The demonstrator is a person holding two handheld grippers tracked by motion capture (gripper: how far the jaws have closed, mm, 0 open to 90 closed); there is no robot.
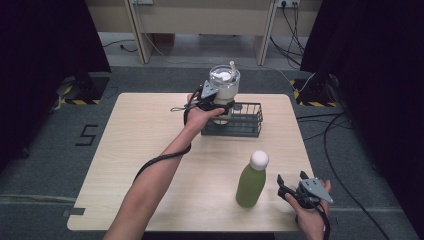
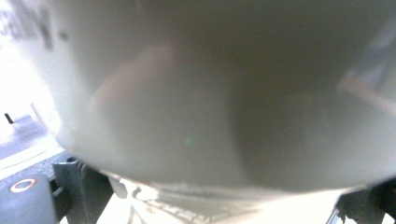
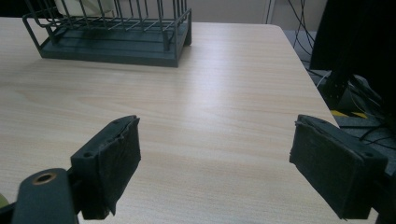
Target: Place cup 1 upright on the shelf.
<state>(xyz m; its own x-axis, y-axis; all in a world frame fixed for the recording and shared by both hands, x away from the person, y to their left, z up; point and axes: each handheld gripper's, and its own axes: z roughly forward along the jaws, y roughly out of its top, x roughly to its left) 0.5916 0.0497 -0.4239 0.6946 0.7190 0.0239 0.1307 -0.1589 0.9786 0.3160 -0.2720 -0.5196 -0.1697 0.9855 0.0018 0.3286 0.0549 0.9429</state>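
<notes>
A pale tumbler (image 1: pixel 223 82) with a lid and a straw stands upright at the left end of a dark wire basket (image 1: pixel 247 125) at the back of the table. My left gripper (image 1: pixel 215 102) is shut on its lower body from the near side. Whether its base rests on the basket floor I cannot tell. In the left gripper view the tumbler's wall (image 2: pixel 210 93) is pressed close between the black fingers (image 2: pixel 74 186). My right gripper (image 1: pixel 291 177) hovers open near the front right corner, just right of a green bottle (image 1: pixel 251 182) with a white cap. Nothing is between its pads (image 3: pixel 116 158).
The light wooden table (image 1: pixel 150 135) has bare room on its left half and in the middle. The right gripper view looks across the tabletop (image 3: pixel 224 70) to the basket (image 3: pixel 107 51), with the right edge and cables on the floor beyond.
</notes>
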